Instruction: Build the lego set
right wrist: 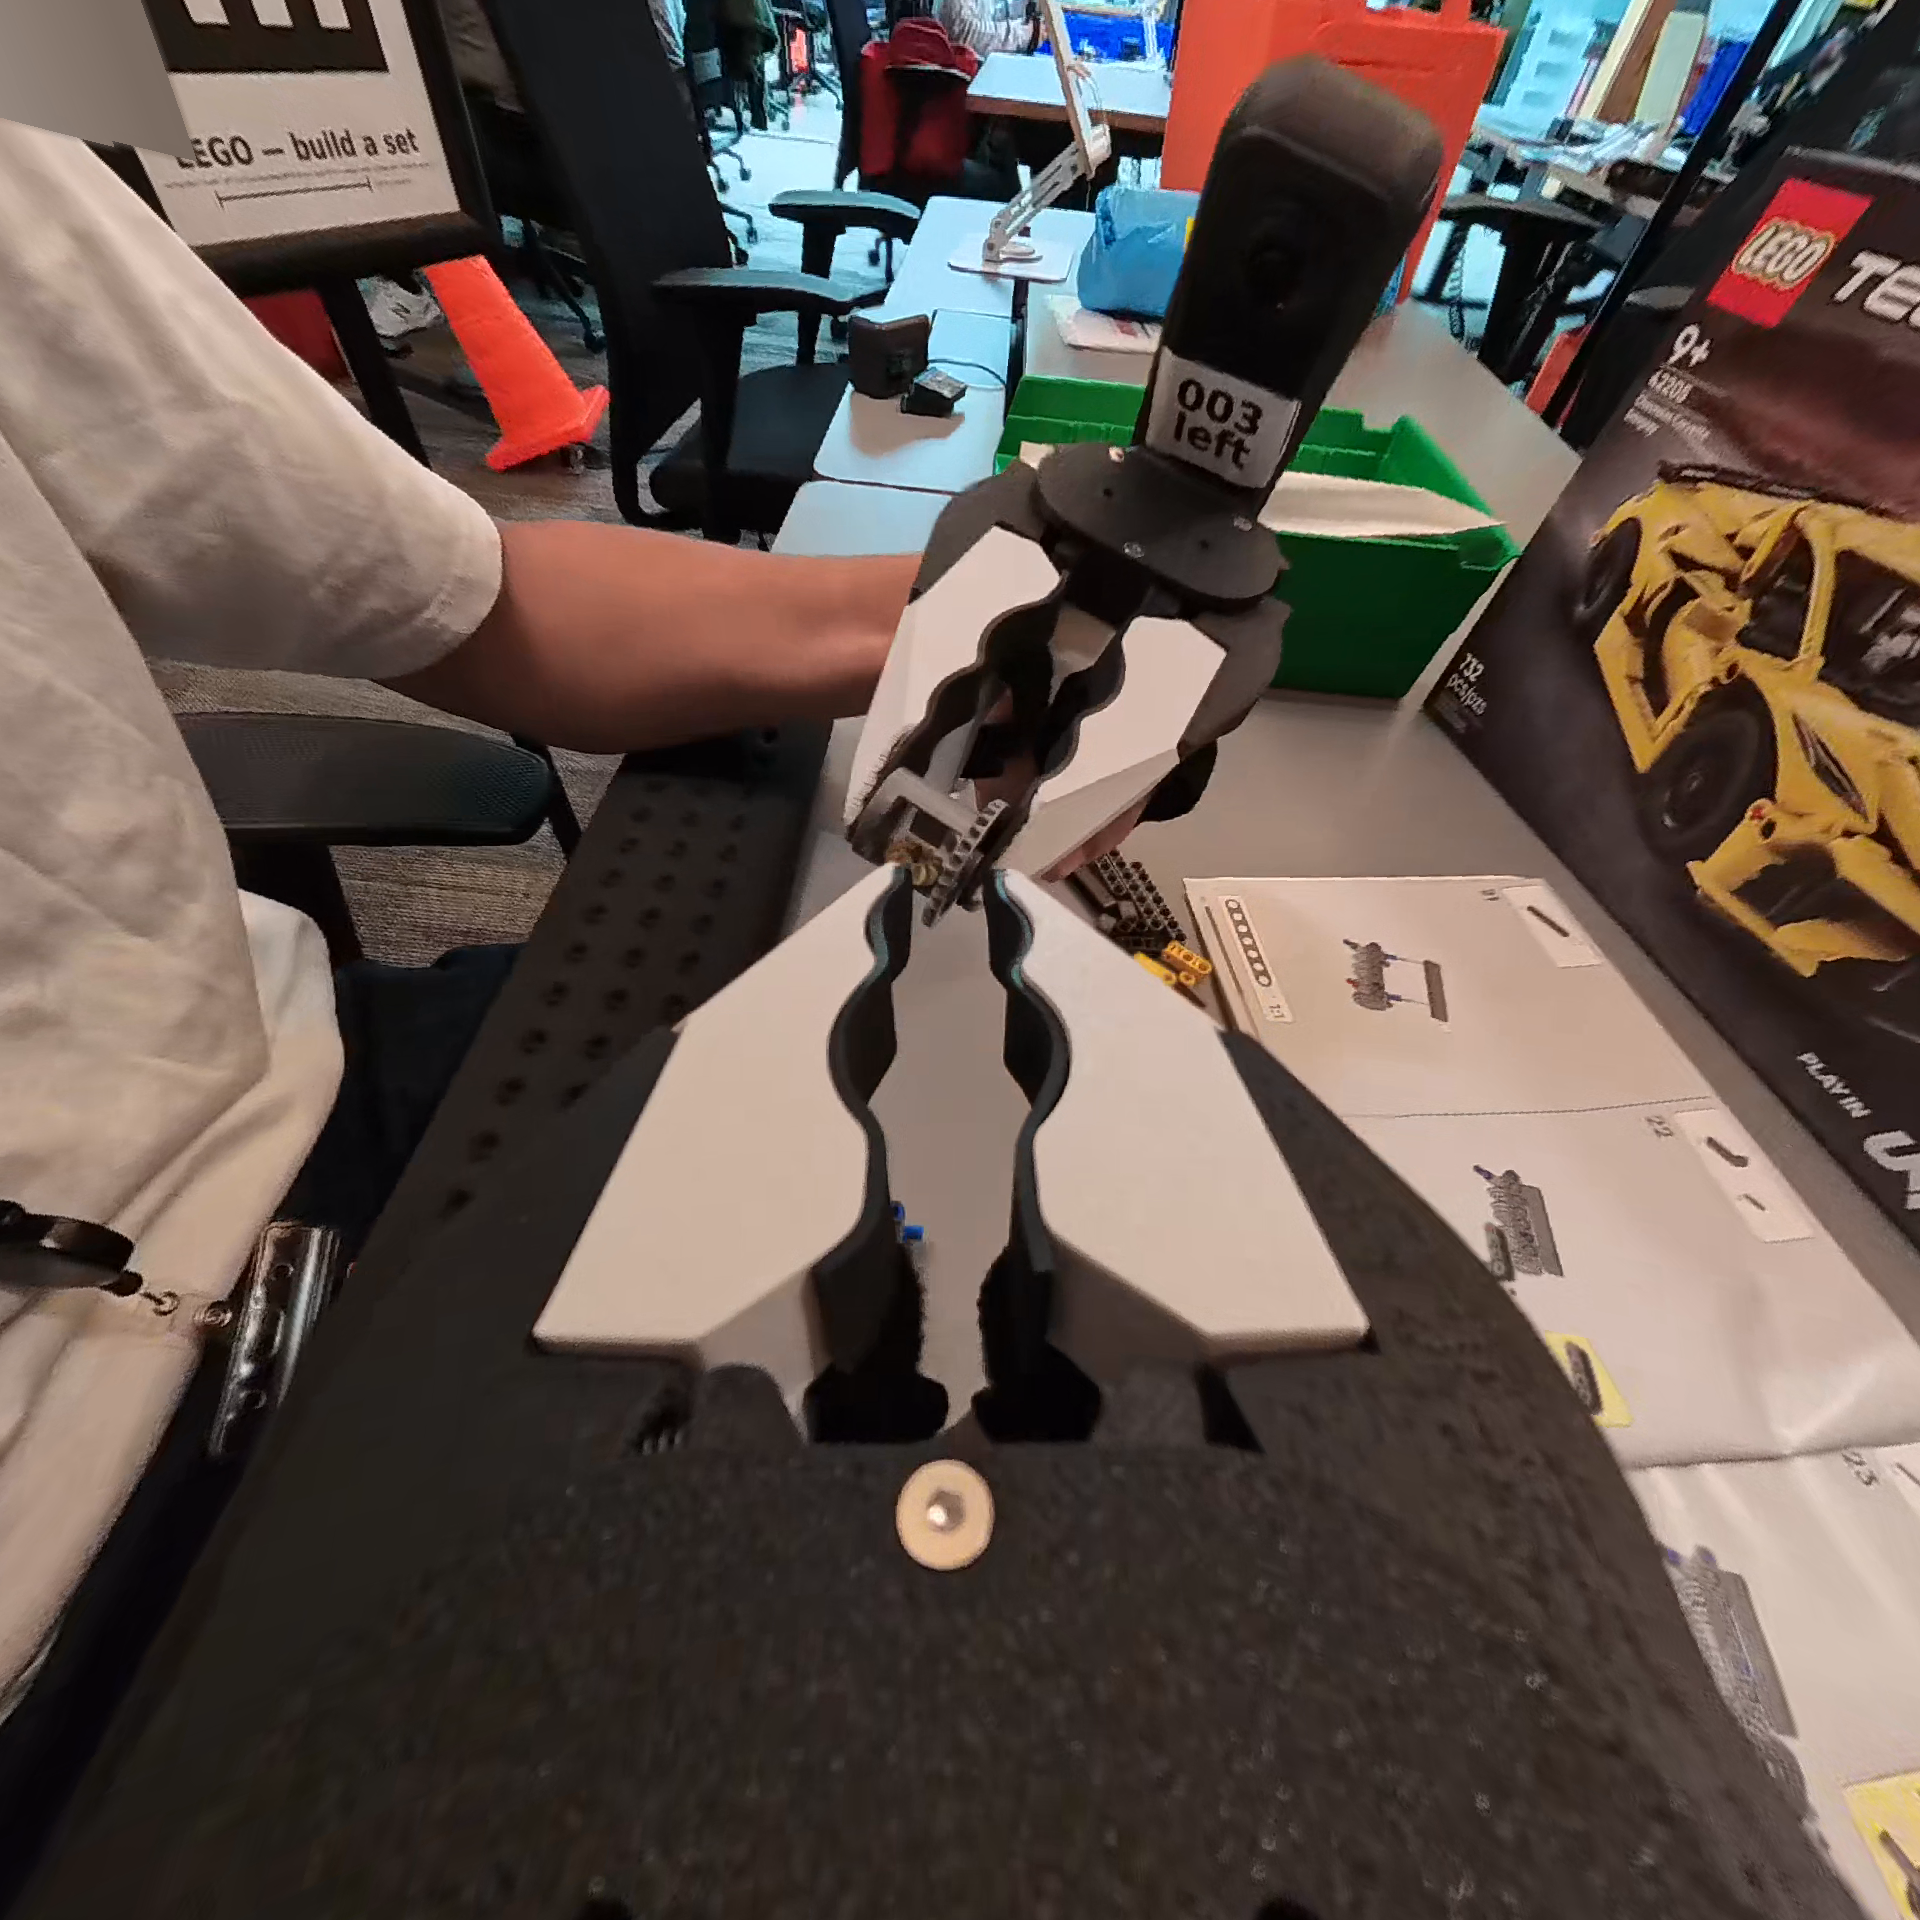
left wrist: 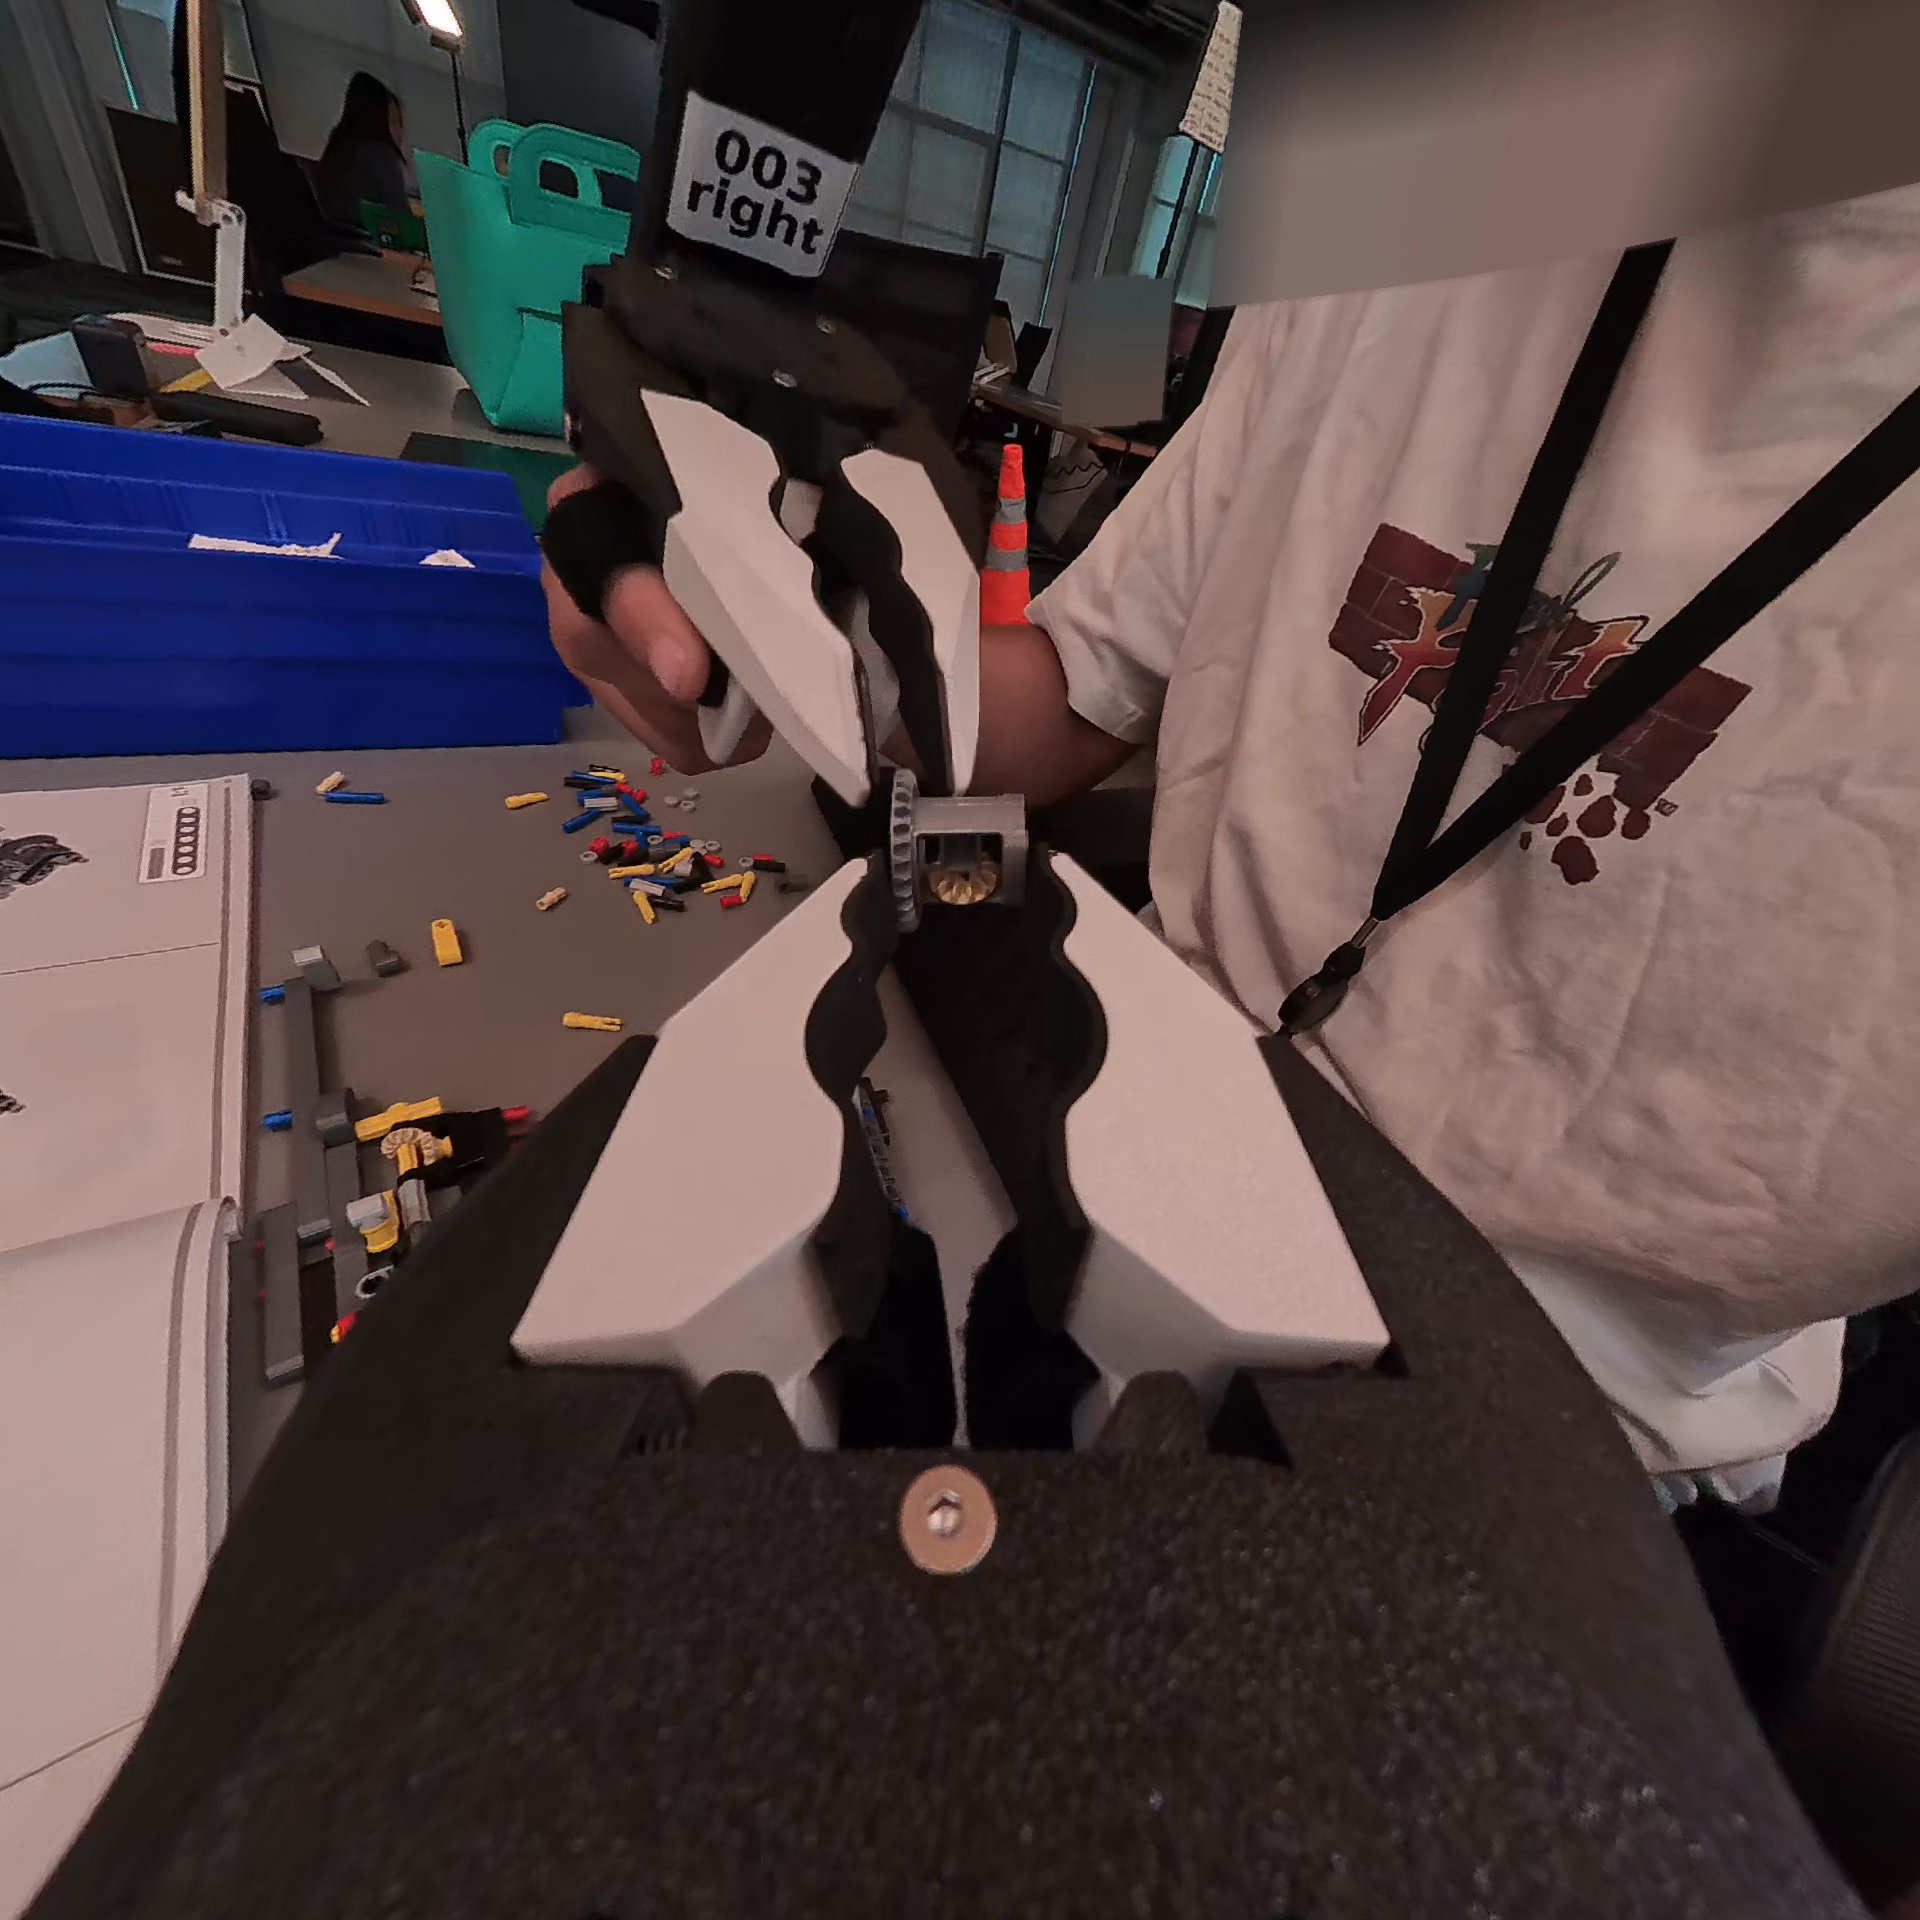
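left tool (left wrist: 951, 862) gripping gear housing (left wrist: 956, 854), right tool (right wrist: 948, 883) at gear

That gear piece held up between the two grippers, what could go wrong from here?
1. The left gripper pinches the grey gear assembly only at its fingertips, above the table edge beside the person's lap; a twist could drop it off the table.
2. The right gripper meets the dark toothed gear by its tips; uneven pressure may slip off the teeth.
3. A fall onto the loose parts could scatter them.
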{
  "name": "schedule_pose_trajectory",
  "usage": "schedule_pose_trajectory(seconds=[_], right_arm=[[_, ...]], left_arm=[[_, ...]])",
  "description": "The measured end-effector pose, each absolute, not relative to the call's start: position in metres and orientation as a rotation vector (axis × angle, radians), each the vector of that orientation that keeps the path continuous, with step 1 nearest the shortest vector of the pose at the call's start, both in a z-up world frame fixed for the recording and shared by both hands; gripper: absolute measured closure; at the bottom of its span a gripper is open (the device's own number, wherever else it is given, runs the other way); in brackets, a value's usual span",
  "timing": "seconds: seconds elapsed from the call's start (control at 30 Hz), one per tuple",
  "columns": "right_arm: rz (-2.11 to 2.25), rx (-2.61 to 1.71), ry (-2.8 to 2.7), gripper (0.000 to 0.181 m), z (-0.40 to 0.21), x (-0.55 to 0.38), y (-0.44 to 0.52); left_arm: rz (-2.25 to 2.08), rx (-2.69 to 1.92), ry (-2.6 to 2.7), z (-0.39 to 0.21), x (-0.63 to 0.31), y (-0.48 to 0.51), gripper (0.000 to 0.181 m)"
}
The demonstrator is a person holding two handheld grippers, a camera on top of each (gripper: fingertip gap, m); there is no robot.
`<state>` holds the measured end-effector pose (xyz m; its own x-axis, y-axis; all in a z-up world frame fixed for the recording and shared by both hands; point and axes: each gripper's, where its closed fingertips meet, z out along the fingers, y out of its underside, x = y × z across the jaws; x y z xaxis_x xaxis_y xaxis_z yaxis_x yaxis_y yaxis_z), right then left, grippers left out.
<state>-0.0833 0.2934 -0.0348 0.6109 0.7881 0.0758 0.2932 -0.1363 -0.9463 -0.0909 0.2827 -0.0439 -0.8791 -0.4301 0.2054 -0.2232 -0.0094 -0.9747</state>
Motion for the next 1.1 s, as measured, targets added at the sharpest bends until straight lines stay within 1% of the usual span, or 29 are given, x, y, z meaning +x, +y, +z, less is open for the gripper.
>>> schedule_pose_trajectory(seconds=[0.13, 0.37, 0.47, 0.57, 0.73, 0.8, 0.93, 1.1], right_arm=[[0.565, -1.724, -0.890, 0.175, -0.041, -0.084, 0.296], [0.576, -1.798, -0.592, 0.179, -0.040, -0.060, 0.319], [0.516, -1.808, -0.519, 0.180, -0.046, -0.048, 0.326], [0.423, -1.810, -0.435, 0.180, -0.046, -0.028, 0.331], [0.211, -1.824, -0.134, 0.180, -0.052, 0.043, 0.337], [0.114, -1.815, -0.014, 0.180, -0.058, 0.080, 0.335], [-0.092, -1.847, 0.172, 0.179, -0.089, 0.155, 0.318], [-0.244, -1.830, 0.315, 0.179, -0.096, 0.205, 0.300]], left_arm=[[-1.980, -0.712, 2.095, -0.047, -0.087, 0.282, 0.158], [-1.973, -0.858, 1.927, -0.046, -0.065, 0.304, 0.157], [-1.930, -0.919, 1.879, -0.051, -0.054, 0.313, 0.156], [-1.849, -0.979, 1.827, -0.056, -0.042, 0.323, 0.149], [-1.660, -1.159, 1.661, -0.067, -0.021, 0.352, 0.146], [-1.554, -1.285, 1.524, -0.074, -0.009, 0.370, 0.149], [-1.372, -1.480, 1.317, -0.094, 0.004, 0.397, 0.153], [-1.405, -1.540, 1.262, -0.103, 0.010, 0.405, 0.156]])
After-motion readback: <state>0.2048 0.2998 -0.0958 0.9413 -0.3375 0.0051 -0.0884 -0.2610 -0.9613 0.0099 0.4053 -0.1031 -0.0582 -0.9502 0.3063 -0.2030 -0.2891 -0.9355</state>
